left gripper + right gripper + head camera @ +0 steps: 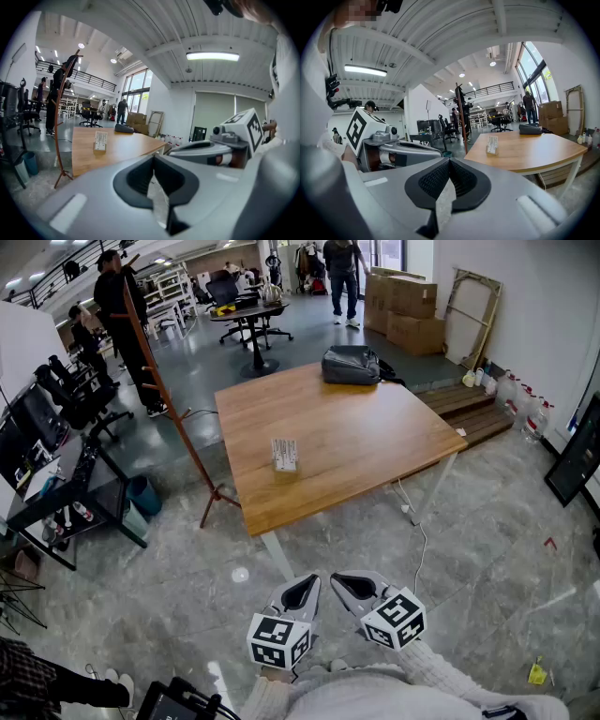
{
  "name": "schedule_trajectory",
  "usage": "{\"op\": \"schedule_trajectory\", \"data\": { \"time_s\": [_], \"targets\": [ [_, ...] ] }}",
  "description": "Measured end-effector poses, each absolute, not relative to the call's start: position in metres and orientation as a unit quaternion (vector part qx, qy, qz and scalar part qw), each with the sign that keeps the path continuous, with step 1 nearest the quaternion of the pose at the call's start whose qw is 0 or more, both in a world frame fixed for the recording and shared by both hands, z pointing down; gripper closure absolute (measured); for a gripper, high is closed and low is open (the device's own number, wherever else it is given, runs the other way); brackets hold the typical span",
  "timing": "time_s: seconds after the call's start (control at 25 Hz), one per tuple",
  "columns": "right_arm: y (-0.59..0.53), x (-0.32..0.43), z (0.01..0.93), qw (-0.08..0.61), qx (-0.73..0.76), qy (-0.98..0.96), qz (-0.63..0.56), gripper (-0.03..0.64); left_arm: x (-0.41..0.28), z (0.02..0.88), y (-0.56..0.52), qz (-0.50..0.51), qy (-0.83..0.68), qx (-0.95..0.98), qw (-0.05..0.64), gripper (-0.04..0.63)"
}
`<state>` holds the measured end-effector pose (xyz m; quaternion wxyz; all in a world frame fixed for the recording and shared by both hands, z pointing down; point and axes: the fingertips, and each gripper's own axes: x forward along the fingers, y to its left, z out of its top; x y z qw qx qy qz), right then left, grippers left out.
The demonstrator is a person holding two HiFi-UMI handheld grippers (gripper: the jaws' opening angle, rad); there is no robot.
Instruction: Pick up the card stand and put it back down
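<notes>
Hovering side by side short of the tabletop's near corner, over the stone floor, the left gripper and the right gripper both point toward it. Each gripper's own view shows its dark jaw pads pressed together at the tips with nothing between them: both are closed and empty. Neither touches the tabletop.

The card stand sits upright on the tabletop, toward its near left part and a little in from the left edge, well apart from both grippers. In the left gripper view the card stand shows on the tabletop's near side, above the closed jaws of the left gripper. In the right gripper view the card stand stands near the tabletop's left edge, beyond the right gripper.

A dark bag lies at the tabletop's far edge. A wooden coat rack stands on the floor just off the tabletop's left side. Cardboard boxes are stacked well beyond the tabletop's far right corner.
</notes>
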<state>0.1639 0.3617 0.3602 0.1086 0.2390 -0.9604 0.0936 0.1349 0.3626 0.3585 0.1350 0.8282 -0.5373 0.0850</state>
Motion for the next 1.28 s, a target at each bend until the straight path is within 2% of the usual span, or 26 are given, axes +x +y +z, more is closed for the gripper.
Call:
{"op": "schedule_trajectory", "data": {
  "time_s": [0.48, 1.28],
  "targets": [
    [0.312, 0.158, 0.39, 0.126, 0.251, -0.953, 0.114, 0.618, 0.124, 0.386, 0.317, 0.093, -0.533, 0.827, 0.155, 0.588],
    [0.073, 0.036, 0.376, 0.14, 0.307, -0.934, 0.113, 0.617, -0.026, 0.371, 0.068, 0.091, -0.511, 0.84, 0.155, 0.588]
  ]
}}
